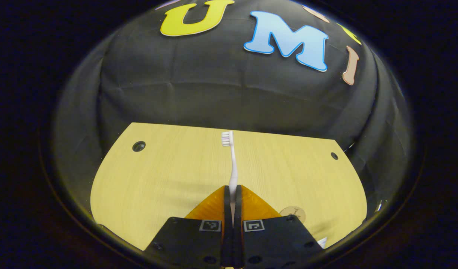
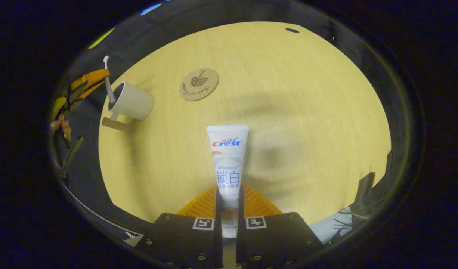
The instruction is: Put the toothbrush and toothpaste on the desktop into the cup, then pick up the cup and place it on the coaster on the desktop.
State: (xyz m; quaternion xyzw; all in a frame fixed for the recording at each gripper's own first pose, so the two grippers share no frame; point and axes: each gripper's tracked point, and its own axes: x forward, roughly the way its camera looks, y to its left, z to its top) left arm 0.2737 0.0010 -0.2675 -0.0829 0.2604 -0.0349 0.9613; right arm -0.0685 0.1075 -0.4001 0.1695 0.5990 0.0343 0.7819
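Black screwed hand-held gripper bodies, square markers

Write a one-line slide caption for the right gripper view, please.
Right gripper grips toothpaste above the desk; cup and coaster lie beyond.

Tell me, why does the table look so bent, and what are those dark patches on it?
Left gripper view: the fisheye lens bows the table edge; the toothbrush is sharp. Right gripper view: the same bulge; soft shadows darken the wood beside the toothpaste; the cup and coaster look stretched near the rim.
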